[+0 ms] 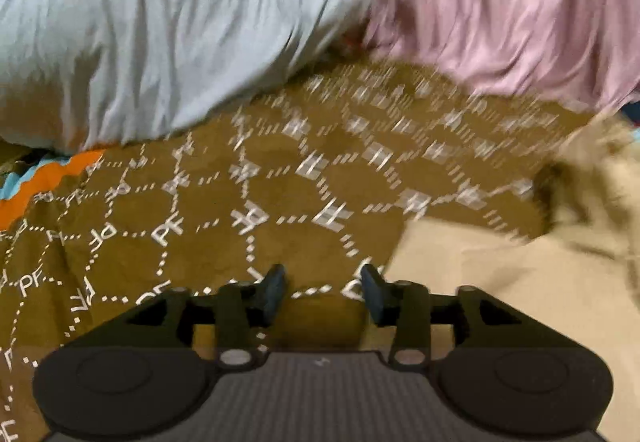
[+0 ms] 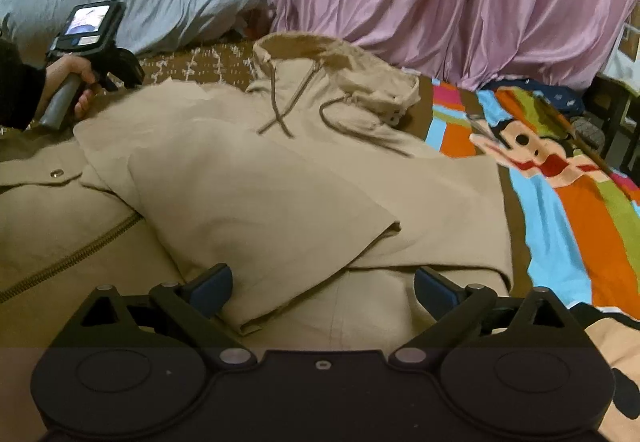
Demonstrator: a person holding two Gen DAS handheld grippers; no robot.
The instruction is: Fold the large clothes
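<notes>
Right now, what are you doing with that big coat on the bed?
A person is folding a tan hooded coat spread out on a patterned bedspread. One sleeve is already folded across the front. The right tool is open and hangs just above the sleeve's cuff, gripping nothing. The left tool, held in a hand, is open too, over bare bedspread beside the coat's edge. Neither tool holds the coat at this moment.
</notes>
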